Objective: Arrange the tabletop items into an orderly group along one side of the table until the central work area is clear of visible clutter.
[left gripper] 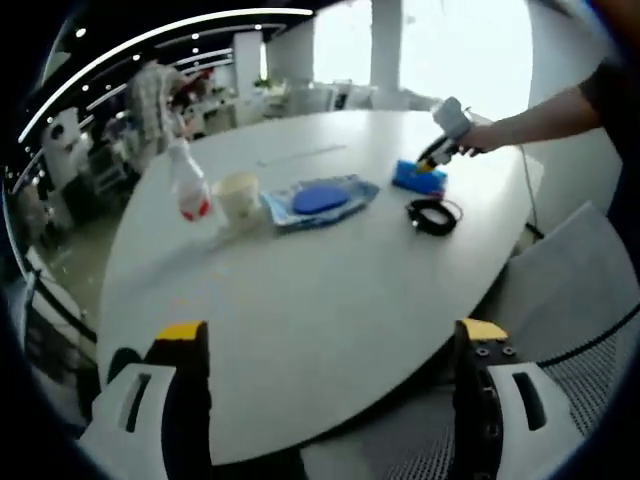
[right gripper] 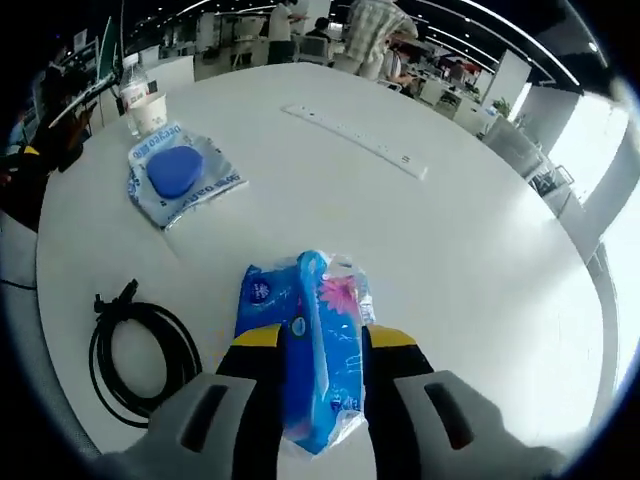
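Blue crinkly plastic tissue pack [right gripper: 305,345] is lying on the white round table [right gripper: 450,250], squeezed between the right gripper [right gripper: 315,350] jaws; the left gripper [left gripper: 330,345] is gaping wide, holding nothing. One coiled black cable [right gripper: 140,350] is lying beside the pack.

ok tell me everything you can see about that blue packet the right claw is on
The blue packet is a soft, glossy plastic pack, mostly blue with a pink flower print and small round logos. It looks crinkled and pinched along its length, lying on the white table near the edge. The right claw has its yellow-tipped jaws closed against both sides of it. A coiled black cable lies beside it, apart. From the left gripper view it shows as a small blue shape under that claw.
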Demonstrator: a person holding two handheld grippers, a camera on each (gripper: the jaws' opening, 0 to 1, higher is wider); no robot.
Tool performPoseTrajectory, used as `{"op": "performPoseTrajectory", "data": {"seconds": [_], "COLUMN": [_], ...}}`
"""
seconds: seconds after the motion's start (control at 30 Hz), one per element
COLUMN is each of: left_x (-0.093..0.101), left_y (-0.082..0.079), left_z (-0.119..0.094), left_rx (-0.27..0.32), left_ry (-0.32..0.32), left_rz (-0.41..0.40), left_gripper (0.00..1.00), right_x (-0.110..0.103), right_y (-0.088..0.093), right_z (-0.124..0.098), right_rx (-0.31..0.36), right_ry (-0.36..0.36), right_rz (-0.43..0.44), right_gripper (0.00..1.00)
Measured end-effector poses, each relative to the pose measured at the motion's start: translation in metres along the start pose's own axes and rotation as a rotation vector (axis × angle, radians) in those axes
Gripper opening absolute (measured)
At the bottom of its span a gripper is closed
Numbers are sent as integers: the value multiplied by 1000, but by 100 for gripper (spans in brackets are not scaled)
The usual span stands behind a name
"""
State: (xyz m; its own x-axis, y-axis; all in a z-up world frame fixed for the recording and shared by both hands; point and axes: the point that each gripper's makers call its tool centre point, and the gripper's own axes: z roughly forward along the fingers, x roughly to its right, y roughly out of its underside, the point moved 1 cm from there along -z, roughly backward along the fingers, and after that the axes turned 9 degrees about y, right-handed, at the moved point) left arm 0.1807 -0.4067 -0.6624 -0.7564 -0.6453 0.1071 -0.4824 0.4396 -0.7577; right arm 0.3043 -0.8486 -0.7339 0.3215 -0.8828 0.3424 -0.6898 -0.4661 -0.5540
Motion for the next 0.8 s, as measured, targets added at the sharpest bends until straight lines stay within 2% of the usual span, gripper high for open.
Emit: {"op": "performPoseTrajectory", "data": {"seconds": [0.07, 0.2, 0.33, 0.43, 0.67, 0.8], "left_x": [-3, -3, 0, 2, 1, 2], "left_y": [-3, -18, -21, -24, -21, -18], "left_z": [-2, -2, -1, 0, 2, 3], "left_rx": [20, 125, 164, 146, 128, 122], "left_ry": [-14, -11, -6, -16, -15, -12], "left_rz": [0, -53, -39, 30, 41, 38], "left_gripper": [99, 100, 100, 100, 100, 100], "right_x": [-4, -7, -6, -5, -4, -5], "right_y": [1, 6, 9, 9, 4, 2], "right_z": [2, 4, 4, 5, 0, -4], "right_rx": [-8, -33, -74, -80, -79, -74], "right_ry": [-24, -28, -18, -16, -26, -44], "right_rz": [20, 8, -1, -34, -71, -140], "right_gripper": [20, 14, 1, 0, 0, 0]}}
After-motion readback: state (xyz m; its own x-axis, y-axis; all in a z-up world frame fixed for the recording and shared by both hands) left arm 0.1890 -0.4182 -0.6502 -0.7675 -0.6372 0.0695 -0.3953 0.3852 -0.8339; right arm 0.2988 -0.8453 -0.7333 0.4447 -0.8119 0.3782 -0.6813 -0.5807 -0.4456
